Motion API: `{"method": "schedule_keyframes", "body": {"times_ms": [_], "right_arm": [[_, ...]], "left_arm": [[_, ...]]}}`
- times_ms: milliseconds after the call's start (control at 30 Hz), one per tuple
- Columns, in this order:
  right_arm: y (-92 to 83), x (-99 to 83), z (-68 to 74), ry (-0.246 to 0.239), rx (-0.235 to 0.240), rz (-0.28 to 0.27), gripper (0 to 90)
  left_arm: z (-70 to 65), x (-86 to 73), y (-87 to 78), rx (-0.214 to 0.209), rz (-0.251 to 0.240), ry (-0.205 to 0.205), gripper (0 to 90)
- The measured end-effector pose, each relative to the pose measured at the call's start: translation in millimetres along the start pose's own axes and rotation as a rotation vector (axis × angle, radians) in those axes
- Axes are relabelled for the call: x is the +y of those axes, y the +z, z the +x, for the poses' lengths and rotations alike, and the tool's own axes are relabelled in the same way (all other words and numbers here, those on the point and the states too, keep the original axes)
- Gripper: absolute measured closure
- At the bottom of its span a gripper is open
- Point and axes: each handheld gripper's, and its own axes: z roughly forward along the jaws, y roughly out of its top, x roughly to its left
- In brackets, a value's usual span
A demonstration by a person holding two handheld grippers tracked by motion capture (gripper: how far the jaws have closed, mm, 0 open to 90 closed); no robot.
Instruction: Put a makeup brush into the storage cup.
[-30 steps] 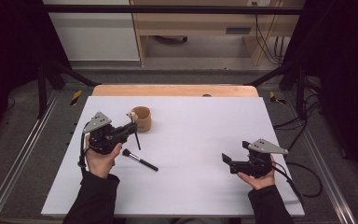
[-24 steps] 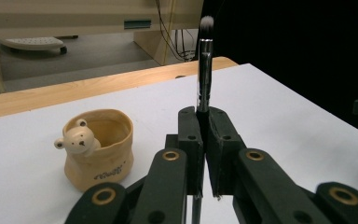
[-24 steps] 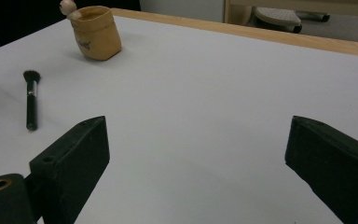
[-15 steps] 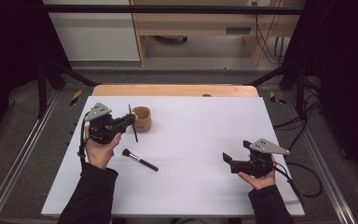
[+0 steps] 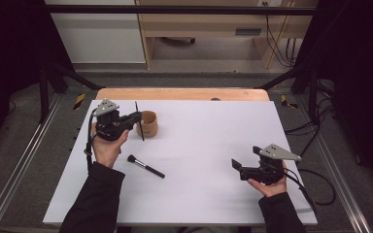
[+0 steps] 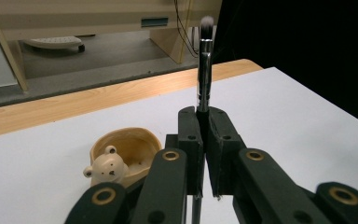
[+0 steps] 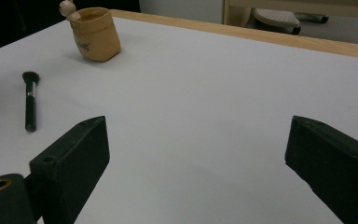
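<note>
Left gripper (image 5: 135, 118): fingers pinch slim brush (image 6: 203, 70) upright, bristles up, just beside bear cup (image 5: 148, 123) on worktop (image 5: 204, 145). Right gripper (image 5: 236, 165): fingers spread, idle. Second brush (image 5: 145, 166) lies flat. Risk: handle tip catches cup rim, tipping cup; thin handle may slip.

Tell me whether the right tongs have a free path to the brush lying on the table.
Probably yes: the right tongs stand open, and only bare white table lies between them and the brush.

White-topped table (image 5: 213, 145), grey floor (image 5: 213, 56), wooden desk (image 5: 199, 19), dark surroundings
</note>
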Motion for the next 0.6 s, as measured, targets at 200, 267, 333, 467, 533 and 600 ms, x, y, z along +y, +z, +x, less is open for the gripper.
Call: {"method": "schedule_keyframes", "body": {"times_ms": [200, 267, 333, 467, 533, 600], "right_arm": [[-0.7, 0.4, -0.4, 0.002, 0.001, -0.001, 7.0], [-0.7, 0.4, -0.4, 0.003, 0.001, -0.002, 6.9], [-0.7, 0.5, -0.4, 0.004, 0.002, -0.002, 7.0], [-0.7, 0.5, -0.6, 0.005, 0.002, -0.003, 6.9], [-1.0, 0.7, -0.8, 0.005, 0.001, -0.006, 6.9], [-1.3, 0.9, -0.6, 0.010, 0.001, -0.007, 6.9]], "left_arm": [[2.6, 5.3, 5.7, 0.007, -0.003, -0.002, 84.5], [3.3, 7.3, 8.5, 0.010, -0.005, -0.003, 84.5], [4.7, 9.7, 11.5, 0.014, -0.001, -0.002, 84.5], [7.2, 15.0, 17.0, 0.011, -0.004, -0.008, 84.5], [7.4, 17.2, 19.3, 0.015, -0.003, 0.001, 84.5], [8.3, 19.0, 21.1, 0.017, -0.003, 0.000, 84.5]]}}
